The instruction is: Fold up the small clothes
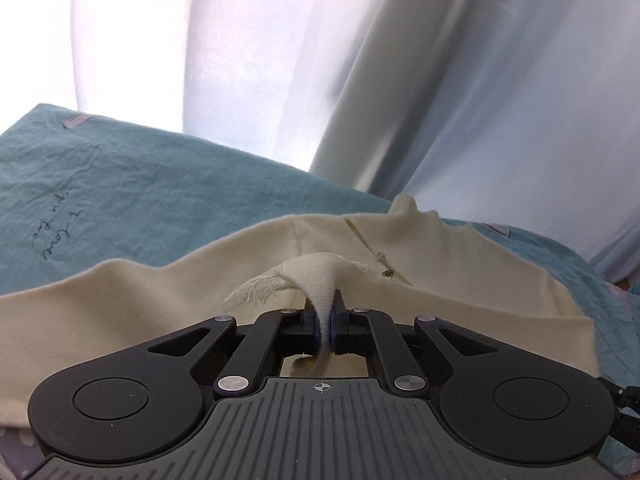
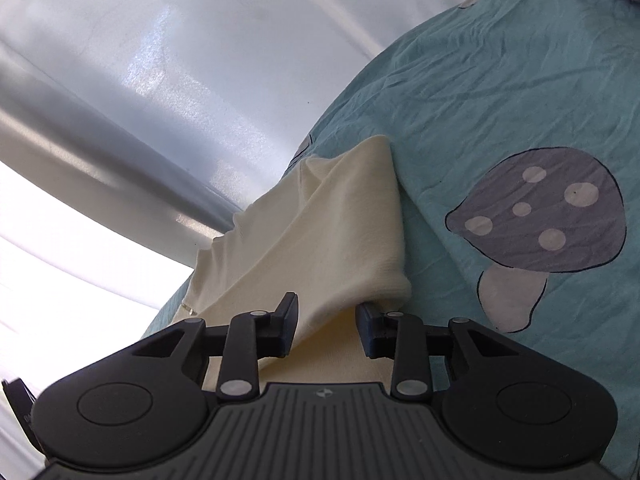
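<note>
- Nearest the left lens: left gripper [image 1: 325, 316], fingers pressed together on a ribbed cream band [image 1: 320, 280] with a frayed fringe spilling to the left of the pads.
- Just beyond and all around that grip: one cream garment [image 1: 160, 300], spread across the teal bedsheet [image 1: 140, 180], a placket with two small snaps ahead and to the right of the fingers.
- Farther out on the left: handwriting printed on the sheet, and beyond it pale curtains [image 1: 440, 80] lit from behind.
- Left tool held low and nearly level, pointing across the bed toward the curtains.
- Nearest the right lens: right gripper [image 2: 327, 330], fingers spread apart, cream cloth passing between them without being pinched; a ribbed cuff [image 2: 394, 284] just ahead of the right finger.
- Beyond: same garment's sleeve [image 2: 320, 220] stretching away over the bed edge.
- Right of the fingers: one full grey mushroom print [image 2: 540, 220] with five pale spots.
- Right tool rolled sideways, bed surface tilted steeply in view.
- No containers anywhere in sight.
</note>
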Motion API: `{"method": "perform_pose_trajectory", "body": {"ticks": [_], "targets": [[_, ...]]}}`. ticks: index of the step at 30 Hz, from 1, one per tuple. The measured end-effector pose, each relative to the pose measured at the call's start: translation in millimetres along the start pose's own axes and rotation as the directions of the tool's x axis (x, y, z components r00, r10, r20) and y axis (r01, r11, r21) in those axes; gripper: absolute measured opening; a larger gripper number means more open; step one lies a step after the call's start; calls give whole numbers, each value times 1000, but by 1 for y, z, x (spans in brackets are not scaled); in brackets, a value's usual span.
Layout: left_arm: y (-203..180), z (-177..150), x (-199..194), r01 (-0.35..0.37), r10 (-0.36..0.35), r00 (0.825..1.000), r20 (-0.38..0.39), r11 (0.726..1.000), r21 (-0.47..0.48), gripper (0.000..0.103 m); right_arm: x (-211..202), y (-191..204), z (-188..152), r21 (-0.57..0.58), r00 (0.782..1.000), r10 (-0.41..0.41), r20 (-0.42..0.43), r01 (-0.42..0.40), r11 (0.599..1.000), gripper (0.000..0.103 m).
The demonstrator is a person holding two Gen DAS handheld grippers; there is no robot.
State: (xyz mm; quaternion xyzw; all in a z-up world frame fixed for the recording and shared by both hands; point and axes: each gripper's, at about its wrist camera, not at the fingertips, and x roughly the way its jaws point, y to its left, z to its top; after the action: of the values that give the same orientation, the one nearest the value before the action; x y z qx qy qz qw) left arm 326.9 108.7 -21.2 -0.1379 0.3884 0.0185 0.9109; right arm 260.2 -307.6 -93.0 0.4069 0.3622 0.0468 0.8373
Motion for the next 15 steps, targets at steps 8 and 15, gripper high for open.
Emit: {"method": "perform_pose_trajectory", "body": {"ticks": [8, 15], "targets": [[6, -6, 12, -3, 3, 999, -38, 1000, 14, 6, 5, -12, 5, 54, 997, -67, 42, 65, 996, 7], [6, -7, 15, -12, 13, 1000, -18, 999, 50, 6, 3, 28, -8, -317, 967, -193, 169, 238, 918, 6]]}}
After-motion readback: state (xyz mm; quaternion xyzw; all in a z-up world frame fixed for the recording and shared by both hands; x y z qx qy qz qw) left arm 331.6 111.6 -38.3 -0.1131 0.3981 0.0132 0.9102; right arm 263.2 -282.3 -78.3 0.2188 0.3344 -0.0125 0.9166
